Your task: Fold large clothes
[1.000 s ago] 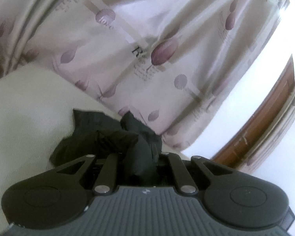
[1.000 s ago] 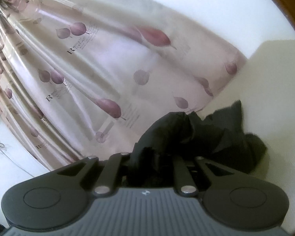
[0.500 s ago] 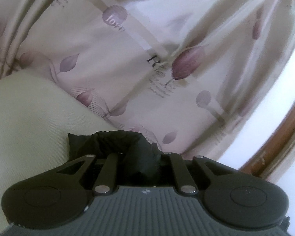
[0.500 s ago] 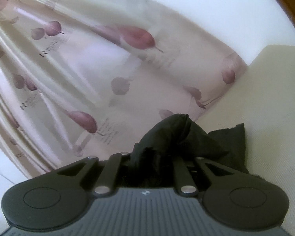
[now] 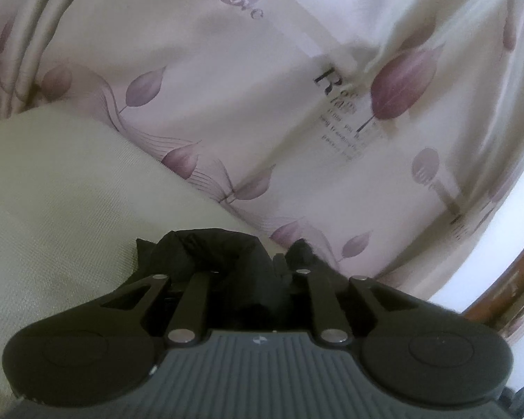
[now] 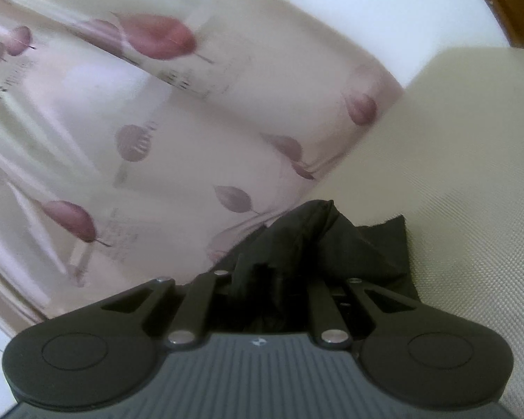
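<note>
A: Where do we have the black garment (image 5: 206, 255)?

B: Bunched in both tools, at the far edge of the cream surface (image 5: 52, 192), right by the leaf-print curtain (image 5: 262, 111). Our right gripper (image 6: 262, 279) is pinched tight on a wad of it. Our left gripper (image 5: 251, 276) has just been easing its jaws apart with cloth between them; whether the pads still press, we cannot tell.

A: How far along are we?

B: Hard to judge. We see only crumpled corners on the surface, no flat, squared fold. Laying down and smoothing look left to do.
</note>
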The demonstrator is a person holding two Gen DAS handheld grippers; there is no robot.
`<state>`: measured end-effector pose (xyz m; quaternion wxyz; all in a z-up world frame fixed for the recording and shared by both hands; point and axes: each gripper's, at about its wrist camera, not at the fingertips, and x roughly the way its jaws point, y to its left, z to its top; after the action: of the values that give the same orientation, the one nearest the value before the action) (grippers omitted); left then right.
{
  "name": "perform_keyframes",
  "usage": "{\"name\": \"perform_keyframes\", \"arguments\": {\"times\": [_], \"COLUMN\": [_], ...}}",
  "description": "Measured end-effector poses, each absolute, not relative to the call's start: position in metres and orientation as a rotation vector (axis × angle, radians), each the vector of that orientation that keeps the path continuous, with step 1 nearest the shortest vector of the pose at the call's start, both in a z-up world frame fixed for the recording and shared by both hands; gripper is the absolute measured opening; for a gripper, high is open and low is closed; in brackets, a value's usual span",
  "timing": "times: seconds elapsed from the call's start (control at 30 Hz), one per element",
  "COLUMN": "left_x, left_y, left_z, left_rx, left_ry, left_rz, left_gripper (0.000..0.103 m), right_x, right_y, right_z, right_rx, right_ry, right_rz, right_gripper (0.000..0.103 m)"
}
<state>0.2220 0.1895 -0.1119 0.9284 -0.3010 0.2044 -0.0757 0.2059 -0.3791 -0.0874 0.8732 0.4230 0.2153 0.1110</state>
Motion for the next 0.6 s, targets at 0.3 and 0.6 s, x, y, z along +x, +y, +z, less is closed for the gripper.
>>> {"name": "perform_keyframes", "arguments": {"times": [0.3, 0.6], "left_x": [0.242, 0.239], "left_y": [0.177, 0.180], "left_z": [-0.127, -0.134], "left_rx": [-0.543, -0.599], "left_ry": [0.435, 0.390], "left_rz": [-0.140, -0.151], "left_gripper": [0.046, 0.096], "right_x": [0.236, 0.247], "right_y": [-0.368, -0.371], "right_z": [-0.117, -0.133], "right_rx": [0.860, 0.952], "right_ry": [0.515, 0.523], "right_rz": [0.157, 0.171], "right_gripper": [0.014, 0.025]}}
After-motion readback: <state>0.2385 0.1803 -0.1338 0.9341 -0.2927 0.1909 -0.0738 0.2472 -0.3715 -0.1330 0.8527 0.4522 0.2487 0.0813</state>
